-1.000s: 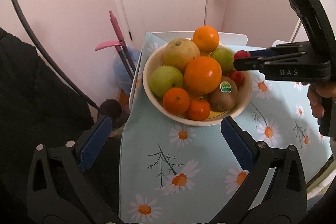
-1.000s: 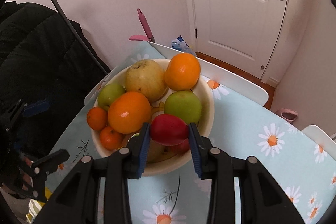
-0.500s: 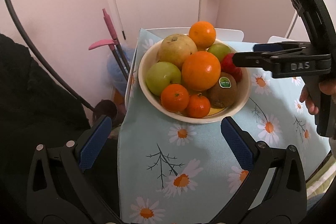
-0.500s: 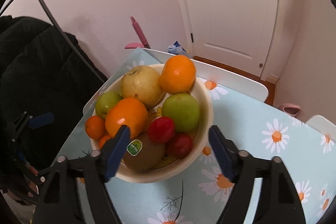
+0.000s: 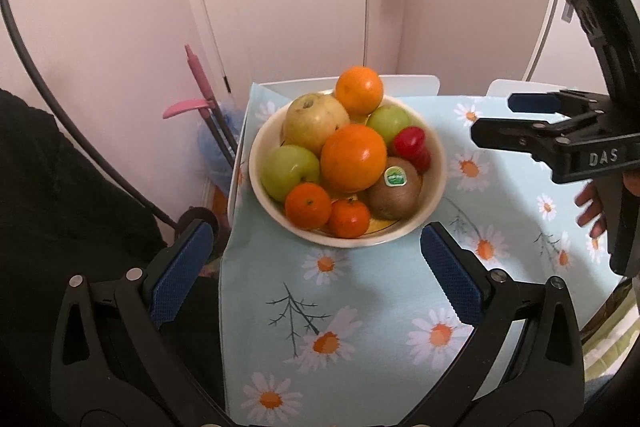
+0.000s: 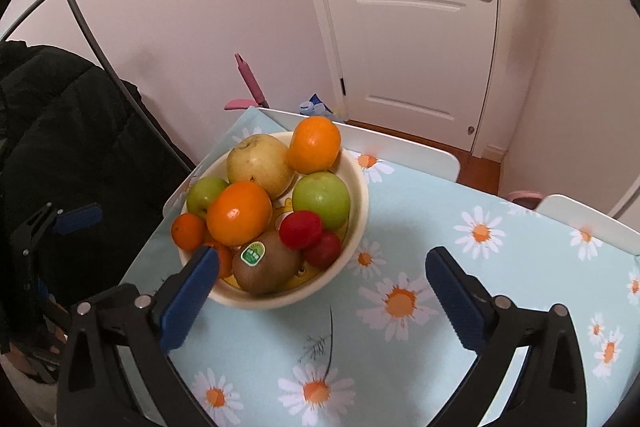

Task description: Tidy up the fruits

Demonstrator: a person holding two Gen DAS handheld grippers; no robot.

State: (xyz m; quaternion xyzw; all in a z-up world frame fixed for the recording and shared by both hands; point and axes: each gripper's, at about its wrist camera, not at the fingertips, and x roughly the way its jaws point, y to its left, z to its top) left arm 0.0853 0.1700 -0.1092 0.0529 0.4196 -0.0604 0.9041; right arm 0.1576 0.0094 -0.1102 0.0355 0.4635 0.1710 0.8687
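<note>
A cream bowl (image 5: pixel 438 163) (image 6: pixel 358 227) on the daisy tablecloth holds oranges, green apples, a yellow pear (image 6: pixel 258 163), small mandarins, a kiwi with a sticker (image 6: pixel 266 267) and two small red fruits (image 6: pixel 300 229) (image 5: pixel 408 141). My left gripper (image 5: pixel 316 267) is open and empty, in front of the bowl. My right gripper (image 6: pixel 320 287) is open and empty, drawn back to the bowl's right; it shows in the left wrist view (image 5: pixel 516 119).
The table (image 6: pixel 480 267) has white edges at the back. A pink-handled mop (image 5: pixel 200 83) leans against the wall left of the table. A black coat (image 6: pixel 60 131) hangs at the left. A white door (image 6: pixel 416 11) is behind.
My right gripper opened and left the red fruit in the bowl beside the other red fruit, then drew back and up. My left gripper rose slightly.
</note>
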